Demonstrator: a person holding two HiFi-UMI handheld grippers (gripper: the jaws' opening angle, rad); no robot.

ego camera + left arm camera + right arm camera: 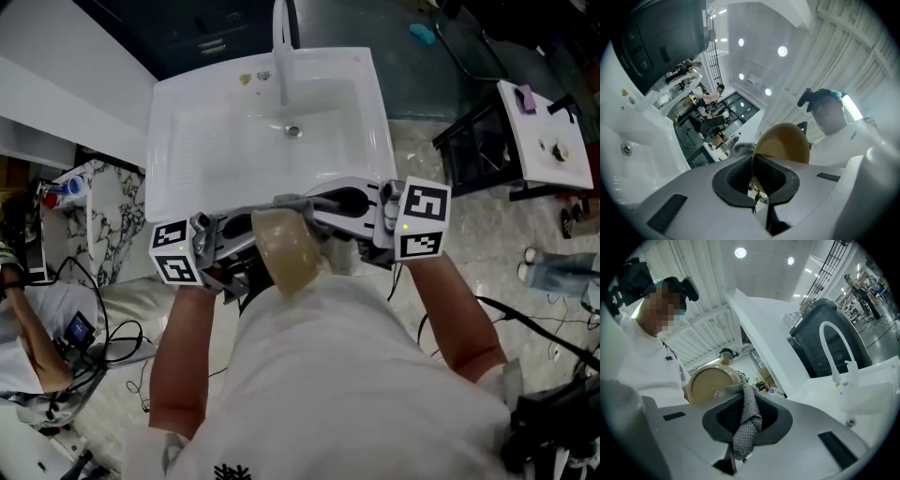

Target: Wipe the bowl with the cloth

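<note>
Close to the person's shirt (356, 375), the left tongs (246, 236) pinch the bowl (286, 251) by its rim, tipped on edge. The right tongs (323, 202) clamp the cloth (749, 413) just beside it, apparently for wiping.

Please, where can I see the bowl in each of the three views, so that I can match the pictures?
Head view: the bowl is in the centre, just below the white sink.
Left gripper view: the bowl is right of centre, in the lower half.
Right gripper view: the bowl is left of centre, behind the grey cloth.
Shared landmark: the sink, at the top, far left and far right respectively.
</note>
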